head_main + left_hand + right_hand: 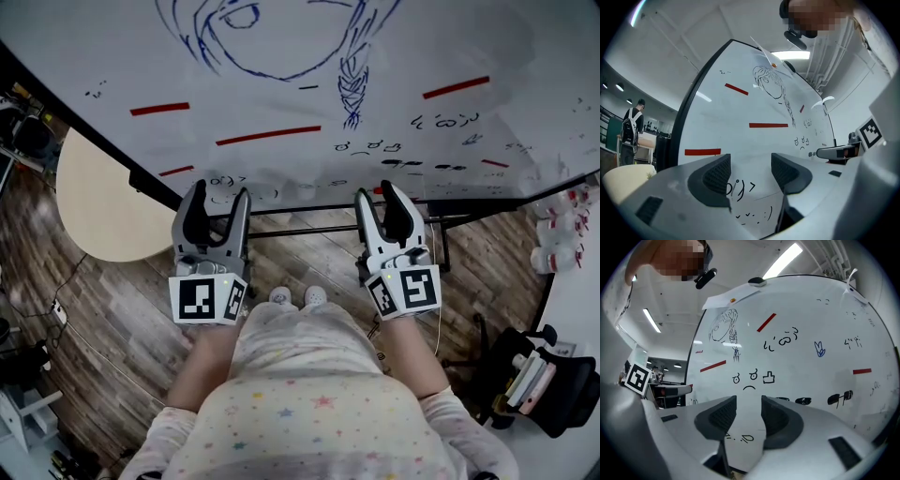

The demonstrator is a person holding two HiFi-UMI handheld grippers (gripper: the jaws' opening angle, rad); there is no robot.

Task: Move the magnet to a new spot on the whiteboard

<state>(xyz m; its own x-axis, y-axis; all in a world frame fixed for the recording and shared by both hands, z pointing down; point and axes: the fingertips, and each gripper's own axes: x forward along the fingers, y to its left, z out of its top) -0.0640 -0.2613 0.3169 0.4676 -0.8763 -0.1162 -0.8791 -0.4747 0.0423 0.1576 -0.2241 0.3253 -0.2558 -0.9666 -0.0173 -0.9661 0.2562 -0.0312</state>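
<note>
Both grippers are held up at the lower edge of the whiteboard (pixel 84 47), below the blue braid drawing (pixel 352 89). The left gripper (pixel 219 197) has its fingers (pixel 716 176) spread wide with only bare board and small black scribbles showing between them. The right gripper (pixel 380 195) also has its fingers (pixel 723 417) parted, a little narrower, and holds nothing. The red strip magnets all sit on the board, clear of both sets of fingers. The long strip magnet (pixel 268 136) lies down and to the left of the braid, the left strip magnet (pixel 159 109) lies farther left of it, and the right strip magnet (pixel 456 87) lies to the braid's right.
</note>
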